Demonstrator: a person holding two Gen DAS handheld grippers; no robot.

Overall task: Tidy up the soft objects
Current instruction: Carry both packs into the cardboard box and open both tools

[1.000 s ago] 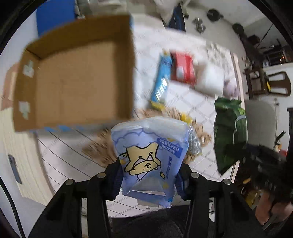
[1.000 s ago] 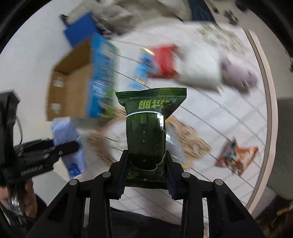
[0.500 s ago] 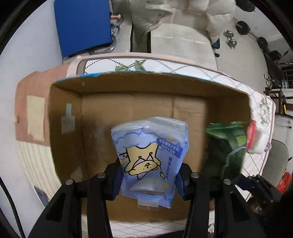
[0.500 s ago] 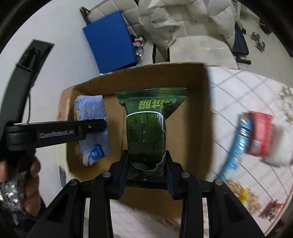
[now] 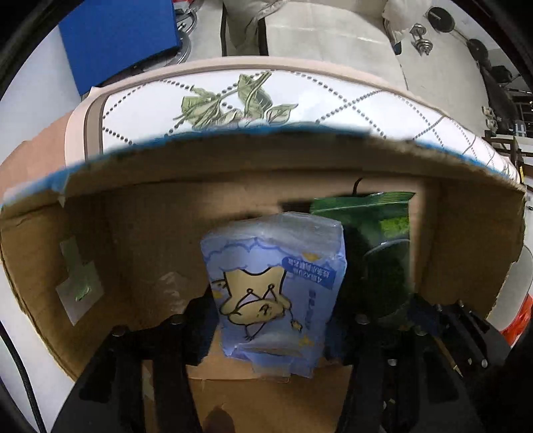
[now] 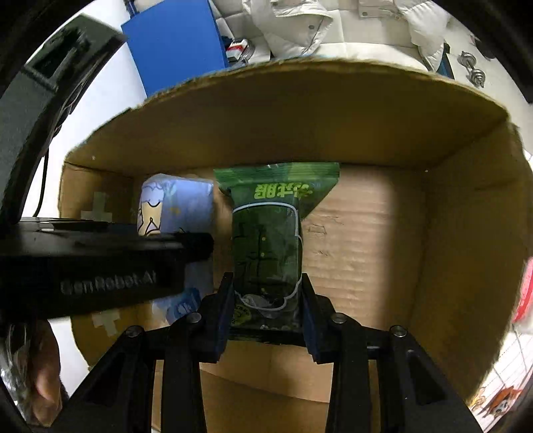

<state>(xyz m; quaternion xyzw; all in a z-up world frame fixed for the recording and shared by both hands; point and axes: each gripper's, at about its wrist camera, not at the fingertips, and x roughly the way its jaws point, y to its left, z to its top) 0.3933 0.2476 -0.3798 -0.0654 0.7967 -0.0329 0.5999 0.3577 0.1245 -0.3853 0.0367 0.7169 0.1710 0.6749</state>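
My left gripper [image 5: 271, 319] is shut on a light blue tissue pack [image 5: 273, 286] with a yellow cartoon bear. It holds the pack inside the open cardboard box [image 5: 140, 239]. My right gripper [image 6: 265, 299] is shut on a dark green snack bag [image 6: 266, 239], also inside the box [image 6: 383, 233], just right of the blue pack [image 6: 176, 206]. The green bag shows in the left wrist view [image 5: 383, 246] beside the blue pack. The left gripper's black body [image 6: 100, 263] crosses the right wrist view at left.
The box stands on a white quilted cover with a leaf print [image 5: 233, 103]. A blue panel [image 6: 176, 43] and a white padded jacket [image 6: 333, 23] lie beyond the box. Red packaging [image 6: 524, 293] and an orange snack bag [image 6: 496, 399] lie outside at right.
Both grippers have moved from above the table into the cardboard box, carrying their packs deeper toward the box floor. The box walls now fill both views.
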